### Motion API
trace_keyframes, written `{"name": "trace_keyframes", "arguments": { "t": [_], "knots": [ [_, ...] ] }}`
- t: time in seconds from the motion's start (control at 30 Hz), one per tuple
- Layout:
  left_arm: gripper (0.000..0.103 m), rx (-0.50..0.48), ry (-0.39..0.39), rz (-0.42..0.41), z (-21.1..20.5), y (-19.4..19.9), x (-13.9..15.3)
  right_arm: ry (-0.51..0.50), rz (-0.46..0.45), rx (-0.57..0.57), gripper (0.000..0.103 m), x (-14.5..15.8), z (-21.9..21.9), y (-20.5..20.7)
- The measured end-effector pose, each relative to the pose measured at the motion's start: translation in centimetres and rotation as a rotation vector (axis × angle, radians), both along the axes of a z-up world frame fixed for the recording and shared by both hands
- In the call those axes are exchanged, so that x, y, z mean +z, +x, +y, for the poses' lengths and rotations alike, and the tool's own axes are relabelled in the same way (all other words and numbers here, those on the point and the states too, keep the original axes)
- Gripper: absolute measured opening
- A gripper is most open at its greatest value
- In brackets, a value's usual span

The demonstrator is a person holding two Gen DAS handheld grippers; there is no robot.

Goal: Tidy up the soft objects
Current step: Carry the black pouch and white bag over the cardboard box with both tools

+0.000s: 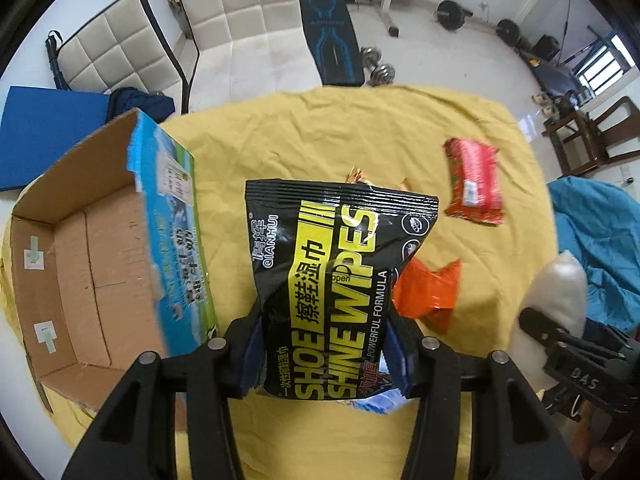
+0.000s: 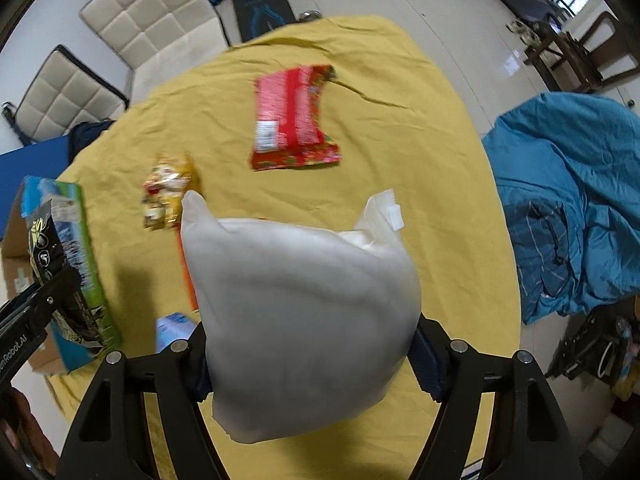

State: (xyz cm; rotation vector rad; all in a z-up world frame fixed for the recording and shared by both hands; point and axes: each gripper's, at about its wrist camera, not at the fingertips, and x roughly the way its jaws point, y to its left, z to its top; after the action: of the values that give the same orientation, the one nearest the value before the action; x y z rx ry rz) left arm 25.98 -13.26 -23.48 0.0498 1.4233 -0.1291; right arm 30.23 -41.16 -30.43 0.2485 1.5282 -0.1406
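My left gripper (image 1: 324,344) is shut on a black and yellow shoe-wipes pack (image 1: 336,280) and holds it above the yellow-covered table (image 1: 304,136), just right of an open cardboard box (image 1: 92,264). My right gripper (image 2: 312,344) is shut on a white soft pillow-like bag (image 2: 304,320) and holds it above the table. The white bag and right gripper show at the right of the left wrist view (image 1: 560,292). A red pack (image 2: 292,116), a gold snack bag (image 2: 168,192), an orange pack (image 1: 432,292) and a blue-white pack (image 2: 172,328) lie on the cloth.
The box (image 2: 76,264) sits at the table's left edge, its inside bare. Two cream padded chairs (image 1: 224,28) stand behind the table. A blue quilt (image 2: 576,208) is heaped at the right. Gym weights (image 1: 376,68) and a bench lie on the floor beyond.
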Motion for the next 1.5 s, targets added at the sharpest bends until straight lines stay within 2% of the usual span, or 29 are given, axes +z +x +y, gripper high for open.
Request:
{"name": "trace_keyframes", "arguments": {
  "t": [0.07,0.1,0.13,0.17,0.23,0.3,0.43,0.7,0.97,1.13,1.33,1.5],
  "knots": [
    [0.048,0.006,-0.022,-0.014,0.8,-0.2,1.4,0.014,-0.016,0.016,0.077,1.5,0.9,-0.1],
    [0.048,0.009,-0.032,-0.017,0.4,1.3,1.1,0.020,-0.026,0.029,0.077,2.0,1.1,-0.1],
    [0.048,0.017,-0.046,-0.027,0.8,1.2,1.6,0.028,-0.042,0.042,0.077,3.1,2.0,-0.3],
    [0.048,0.021,-0.053,-0.036,1.1,1.7,1.7,0.033,-0.051,0.051,0.077,3.0,1.1,-0.3],
    [0.048,0.038,-0.077,-0.056,2.1,1.3,3.1,0.048,-0.074,0.073,0.077,4.5,2.5,-0.3],
    [0.048,0.060,-0.099,-0.060,3.2,1.7,2.9,0.068,-0.092,0.096,0.077,5.7,3.6,0.0],
    [0.048,0.122,-0.147,-0.067,7.5,1.9,4.4,0.097,-0.135,0.158,0.077,8.4,8.0,0.6],
    [0.048,0.195,-0.123,-0.076,16.3,2.6,4.9,0.142,-0.149,0.270,0.077,10.1,18.1,2.8],
    [0.048,0.266,-0.115,-0.025,24.8,4.7,2.3,0.148,-0.142,0.361,0.077,9.0,29.2,6.5],
    [0.048,0.313,-0.139,0.018,29.2,6.3,-0.3,0.137,-0.110,0.395,0.077,6.1,35.1,9.1],
    [0.048,0.347,-0.182,0.071,32.3,8.5,-3.7,0.123,-0.078,0.417,0.077,2.3,39.6,11.6],
    [0.048,0.335,-0.213,0.109,32.9,9.9,-5.9,0.091,-0.051,0.427,0.077,-0.6,41.0,12.9]
  ]
}}
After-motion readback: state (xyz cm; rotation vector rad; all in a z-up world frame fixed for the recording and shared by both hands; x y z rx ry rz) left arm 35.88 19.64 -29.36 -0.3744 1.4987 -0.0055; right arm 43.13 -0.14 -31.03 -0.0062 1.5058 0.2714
